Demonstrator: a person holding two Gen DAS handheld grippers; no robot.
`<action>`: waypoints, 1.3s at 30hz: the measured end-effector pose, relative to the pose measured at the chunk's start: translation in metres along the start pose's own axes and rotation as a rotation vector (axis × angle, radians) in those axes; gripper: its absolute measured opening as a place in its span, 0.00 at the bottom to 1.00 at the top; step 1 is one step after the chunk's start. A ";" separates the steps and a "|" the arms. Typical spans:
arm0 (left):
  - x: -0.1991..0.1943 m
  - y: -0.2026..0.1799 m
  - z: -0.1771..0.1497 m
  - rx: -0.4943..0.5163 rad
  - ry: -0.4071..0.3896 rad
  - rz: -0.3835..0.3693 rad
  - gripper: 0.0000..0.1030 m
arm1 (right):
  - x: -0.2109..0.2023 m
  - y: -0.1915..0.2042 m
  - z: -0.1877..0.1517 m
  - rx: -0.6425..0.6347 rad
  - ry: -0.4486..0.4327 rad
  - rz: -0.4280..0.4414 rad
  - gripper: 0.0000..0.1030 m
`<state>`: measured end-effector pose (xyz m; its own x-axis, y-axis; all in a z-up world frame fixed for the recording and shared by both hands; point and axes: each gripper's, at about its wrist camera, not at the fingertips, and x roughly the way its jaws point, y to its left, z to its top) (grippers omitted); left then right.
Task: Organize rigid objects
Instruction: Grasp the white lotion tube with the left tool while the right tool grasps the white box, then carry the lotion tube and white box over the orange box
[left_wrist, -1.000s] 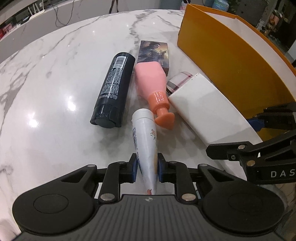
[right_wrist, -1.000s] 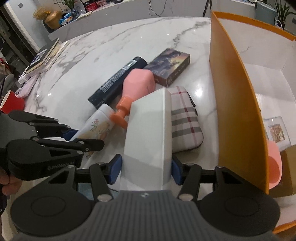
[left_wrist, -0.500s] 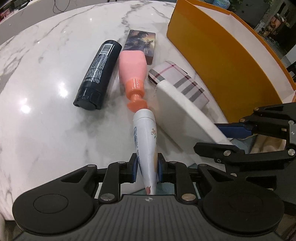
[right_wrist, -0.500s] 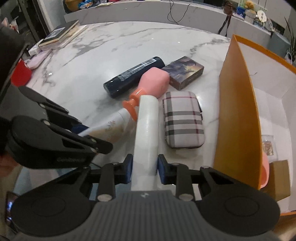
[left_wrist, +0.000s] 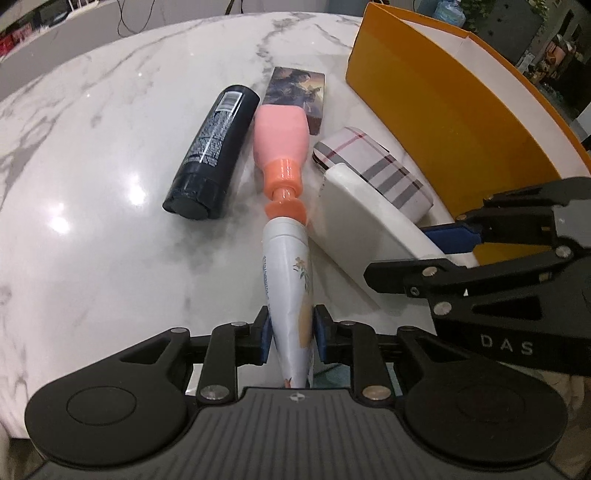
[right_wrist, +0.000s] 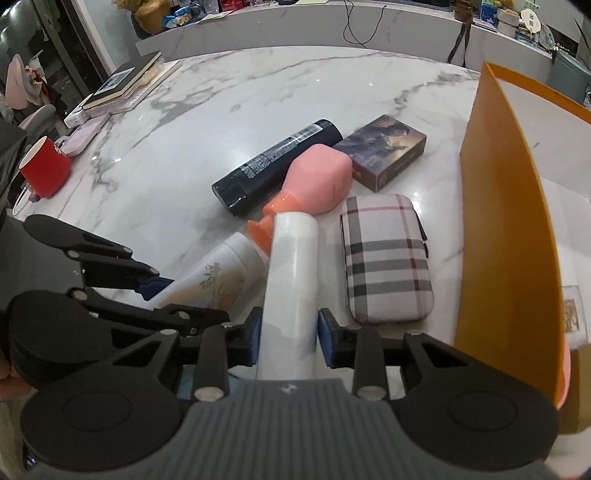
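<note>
My left gripper grips the crimped end of a white floral tube, whose cap end touches the orange pump of a pink bottle. Its jaws are opening, with the pads against the tube. The right gripper holds a white box standing on its narrow edge; these jaws are opening too, and the pads touch the box sides. In the right wrist view the left gripper and tube sit left of the box. A black bottle, a plaid case and a picture box lie on the marble table.
A tall orange open box stands at the right, close to the plaid case, with small items inside. A red cup and stacked books sit at the table's far left. The right gripper reaches in beside the left one.
The right gripper has turned the white box from its broad face onto its narrow edge and its jaws came closer together. The left gripper has kept its hold on the tube.
</note>
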<state>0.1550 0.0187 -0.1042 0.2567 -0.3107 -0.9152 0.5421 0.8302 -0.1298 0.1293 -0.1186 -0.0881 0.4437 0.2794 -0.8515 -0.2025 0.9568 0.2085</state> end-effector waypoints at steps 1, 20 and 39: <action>0.000 0.001 0.000 0.000 -0.002 -0.005 0.24 | 0.001 -0.001 0.000 0.005 -0.001 0.003 0.30; -0.056 -0.022 0.011 -0.003 -0.119 0.009 0.21 | -0.060 0.002 0.007 -0.015 -0.145 0.016 0.26; -0.111 -0.129 0.097 0.194 -0.322 -0.012 0.21 | -0.187 -0.074 0.024 0.014 -0.348 -0.092 0.26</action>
<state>0.1344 -0.0983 0.0516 0.4713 -0.4753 -0.7429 0.6801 0.7322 -0.0369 0.0823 -0.2399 0.0678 0.7308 0.1999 -0.6527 -0.1370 0.9797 0.1467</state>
